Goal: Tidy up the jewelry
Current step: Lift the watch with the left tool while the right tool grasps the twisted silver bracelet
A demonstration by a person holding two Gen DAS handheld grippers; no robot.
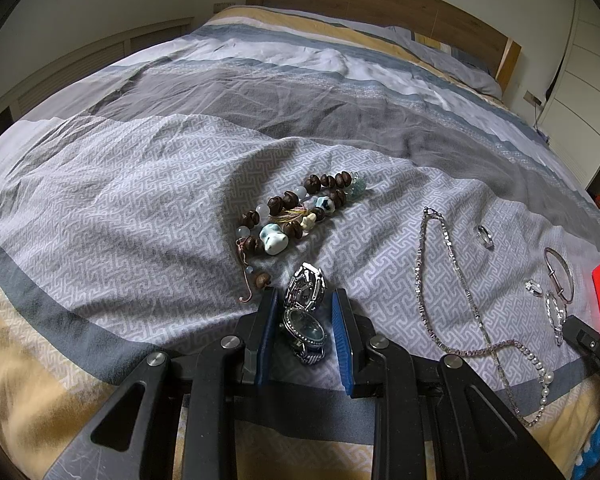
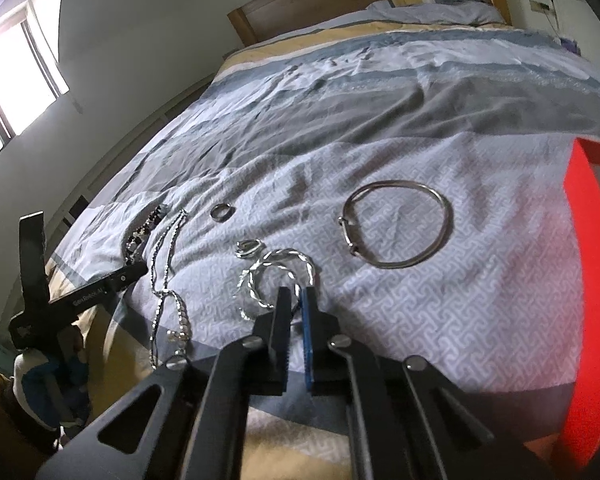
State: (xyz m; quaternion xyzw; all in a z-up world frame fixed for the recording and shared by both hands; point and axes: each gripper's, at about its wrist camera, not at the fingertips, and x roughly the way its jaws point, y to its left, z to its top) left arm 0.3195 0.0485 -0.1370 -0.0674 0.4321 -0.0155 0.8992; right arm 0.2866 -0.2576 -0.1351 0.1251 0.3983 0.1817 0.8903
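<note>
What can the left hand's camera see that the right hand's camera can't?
Only the left wrist view shows the silver watch sitting between the left gripper fingers, and it shows the brown and blue beaded bracelet clearly.

Only the right wrist view shows the bright window and the right gripper shut on the twisted silver hoop.

Both show the striped bedspread, the long silver chain, the small ring, the thin round bangle and the red box.

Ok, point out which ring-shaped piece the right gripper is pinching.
The twisted silver hoop, caught at the right gripper tips; the round bangle and small ring lie untouched.
</note>
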